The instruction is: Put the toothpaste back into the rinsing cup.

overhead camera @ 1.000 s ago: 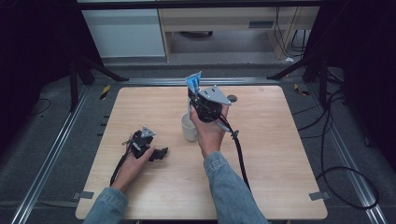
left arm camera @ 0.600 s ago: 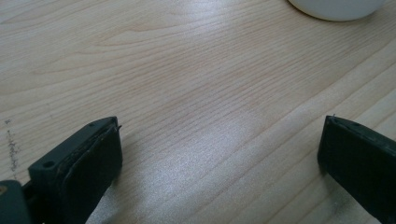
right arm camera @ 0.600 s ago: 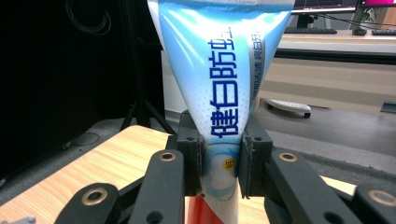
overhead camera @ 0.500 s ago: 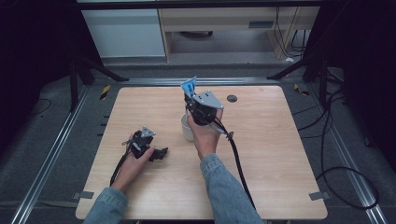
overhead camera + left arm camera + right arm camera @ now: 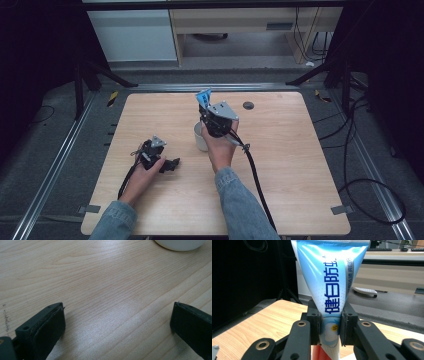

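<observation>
Toothpaste tube (image 5: pixel 329 287) is pinched between the right gripper (image 5: pixel 329 328) pads, held upright over the white cup (image 5: pixel 201 136) near table (image 5: pixel 300 165) centre. Tube's lower end is hidden behind the jaws, top edge cut off in the right gripper view. Cup is half hidden by the hand from above. Left gripper (image 5: pixel 117 322) rests near-left on the table, jaws spread, nothing between.
</observation>
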{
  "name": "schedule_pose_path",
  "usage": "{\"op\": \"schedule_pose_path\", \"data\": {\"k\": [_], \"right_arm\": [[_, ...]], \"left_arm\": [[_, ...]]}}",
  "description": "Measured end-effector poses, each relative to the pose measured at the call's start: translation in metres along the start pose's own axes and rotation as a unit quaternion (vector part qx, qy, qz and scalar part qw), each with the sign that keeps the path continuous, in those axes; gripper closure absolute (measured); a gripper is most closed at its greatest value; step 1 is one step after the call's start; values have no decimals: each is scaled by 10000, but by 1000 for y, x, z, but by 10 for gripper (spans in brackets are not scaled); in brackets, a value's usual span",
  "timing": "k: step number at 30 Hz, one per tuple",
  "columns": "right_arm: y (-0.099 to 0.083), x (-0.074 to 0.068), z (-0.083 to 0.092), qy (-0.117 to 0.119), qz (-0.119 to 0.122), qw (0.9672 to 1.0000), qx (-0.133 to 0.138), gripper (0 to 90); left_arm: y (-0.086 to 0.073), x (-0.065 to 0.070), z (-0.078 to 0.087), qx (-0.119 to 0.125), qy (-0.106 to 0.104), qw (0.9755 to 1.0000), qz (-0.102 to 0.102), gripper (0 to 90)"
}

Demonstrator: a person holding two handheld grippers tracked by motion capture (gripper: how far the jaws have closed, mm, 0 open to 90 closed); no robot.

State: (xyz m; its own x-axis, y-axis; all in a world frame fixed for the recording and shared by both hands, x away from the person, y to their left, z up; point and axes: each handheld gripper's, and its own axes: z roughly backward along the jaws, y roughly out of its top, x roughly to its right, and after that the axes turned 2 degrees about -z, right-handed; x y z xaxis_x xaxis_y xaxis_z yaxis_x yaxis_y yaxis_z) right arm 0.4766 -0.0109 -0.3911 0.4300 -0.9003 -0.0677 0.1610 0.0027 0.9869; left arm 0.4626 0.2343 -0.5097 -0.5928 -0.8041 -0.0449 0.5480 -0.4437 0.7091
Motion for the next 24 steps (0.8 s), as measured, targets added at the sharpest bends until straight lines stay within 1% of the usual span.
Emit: {"op": "schedule_pose_path", "data": {"k": [10, 24], "right_arm": [[-10, 1, -4, 8, -61, 9999, -81, 739], [-20, 3, -8, -5, -84, 9999, -149, 738]], "left_arm": [[0, 0, 0, -1, -1, 10000, 0, 0], [0, 0, 0, -1, 0, 10000, 1, 0]]}}
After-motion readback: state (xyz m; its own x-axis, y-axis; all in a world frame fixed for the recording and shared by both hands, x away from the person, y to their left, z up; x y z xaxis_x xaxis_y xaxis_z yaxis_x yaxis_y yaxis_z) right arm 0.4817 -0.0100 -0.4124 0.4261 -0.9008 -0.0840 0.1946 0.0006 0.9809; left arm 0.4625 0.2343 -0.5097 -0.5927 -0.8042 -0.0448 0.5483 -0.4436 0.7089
